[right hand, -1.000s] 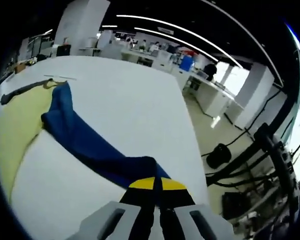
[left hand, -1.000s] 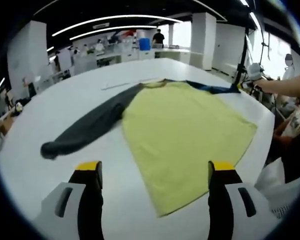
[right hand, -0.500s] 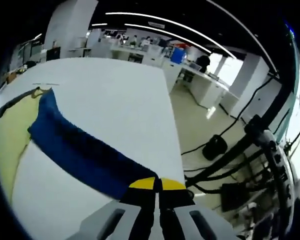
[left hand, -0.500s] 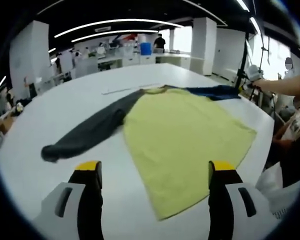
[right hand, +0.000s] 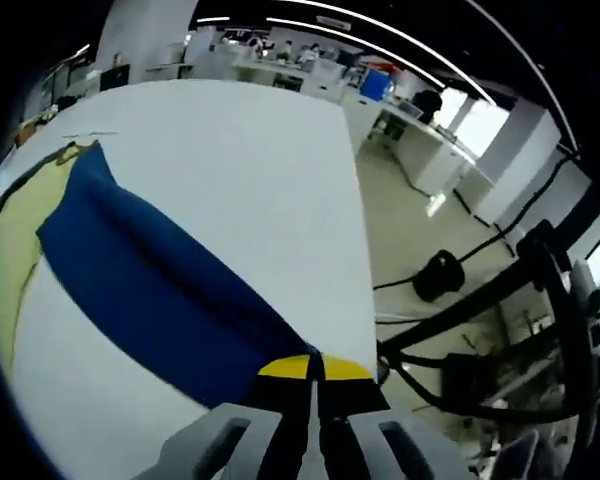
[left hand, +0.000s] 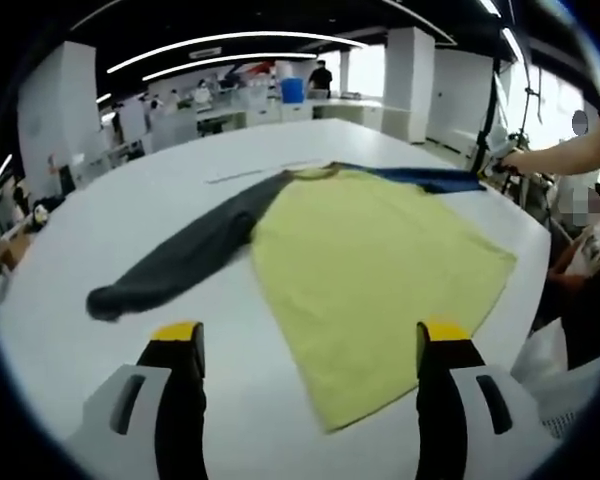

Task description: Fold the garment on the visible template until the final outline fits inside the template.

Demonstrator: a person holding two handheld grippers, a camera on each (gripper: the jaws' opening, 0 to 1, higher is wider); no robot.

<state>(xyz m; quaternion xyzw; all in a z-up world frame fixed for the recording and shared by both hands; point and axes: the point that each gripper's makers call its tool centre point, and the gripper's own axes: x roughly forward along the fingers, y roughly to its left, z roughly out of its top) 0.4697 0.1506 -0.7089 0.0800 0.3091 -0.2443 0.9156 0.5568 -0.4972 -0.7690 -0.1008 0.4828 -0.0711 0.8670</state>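
The garment [left hand: 375, 270] lies spread on the white desk [left hand: 110, 225], its yellow body at the centre of the left gripper view, the grey sleeve [left hand: 180, 255] running to the left and the blue sleeve [right hand: 160, 295] to the upper right. The left gripper [left hand: 305, 345] hangs over the near edge, fingers wide with nothing between them. The right gripper [right hand: 310, 370] has its fingers pinched on the blue sleeve, drawn taut at lower centre of its view.

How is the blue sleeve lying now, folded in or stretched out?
Stretched out. The blue sleeve runs taut from the yellow body to the right gripper, shut on its cuff.
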